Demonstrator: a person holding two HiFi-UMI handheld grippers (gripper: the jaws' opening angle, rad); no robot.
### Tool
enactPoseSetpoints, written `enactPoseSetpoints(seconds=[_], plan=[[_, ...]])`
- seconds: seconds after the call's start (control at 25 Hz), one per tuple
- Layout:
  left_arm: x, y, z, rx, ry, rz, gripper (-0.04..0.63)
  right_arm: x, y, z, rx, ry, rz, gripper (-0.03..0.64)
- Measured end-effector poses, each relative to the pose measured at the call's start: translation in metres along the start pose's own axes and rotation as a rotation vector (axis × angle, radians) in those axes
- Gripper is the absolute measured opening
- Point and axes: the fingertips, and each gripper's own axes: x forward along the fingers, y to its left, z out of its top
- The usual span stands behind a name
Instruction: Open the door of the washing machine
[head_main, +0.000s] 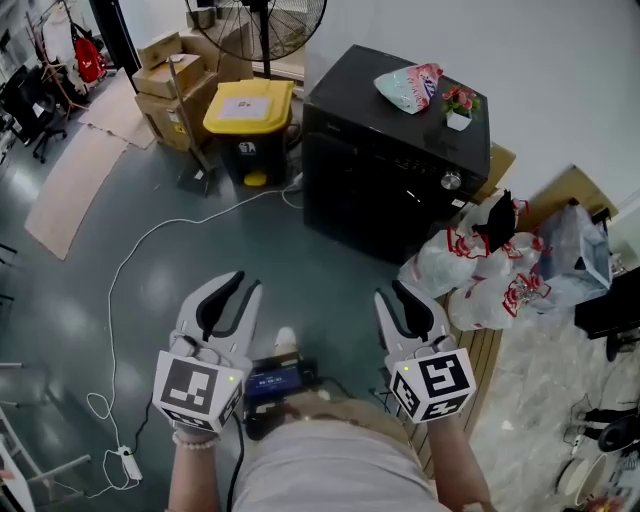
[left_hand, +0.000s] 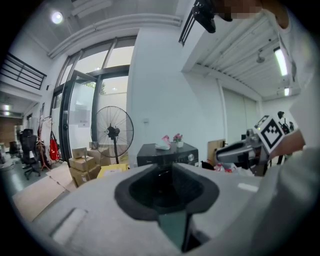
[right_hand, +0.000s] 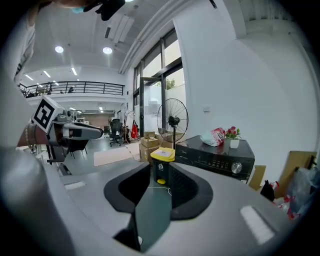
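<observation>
Showing washing machine (head_main: 395, 140) everywhere, power strip (head_main: 127, 463) head-view only.

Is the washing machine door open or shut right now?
Shut: the washing machine shows a flush black front in the head view, nothing swung out.

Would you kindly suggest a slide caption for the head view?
Open and empty, the left gripper and right gripper point toward the black washing machine, a yellow-lidded bin beside it.

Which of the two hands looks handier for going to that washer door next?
Probably the right gripper: in the head view it sits nearer the black washing machine than the left gripper. Both are open, empty, and well short of it.
</observation>
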Motion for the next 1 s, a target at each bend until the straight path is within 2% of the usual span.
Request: enactPoseSetpoints(seconds=[0.4, 0.64, 0.76, 1.0], plan=[[0.064, 0.065, 0.005, 0.048, 0.033, -0.096, 0.081, 0.079, -0.019, 0.019, 0.053, 0.038, -0.053, 0.098], [0.103, 0.102, 0.01, 0.026, 0.05, -0.158, 0.081, 0.123, -0.029, 0.032, 0.059, 0.047, -0.098, 0.099], [0.123, 0.119, 0.011, 0.045, 0.036, -0.189, 0.081, 0.141, -0.035, 0.036, 0.064, 0.057, -0.123, 0.098], [0.149, 0.141, 0.004, 0.017, 0.068, -0.227, 0.081, 0.168, -0.045, 0.036, 0.076, 0.076, -0.156, 0.098]])
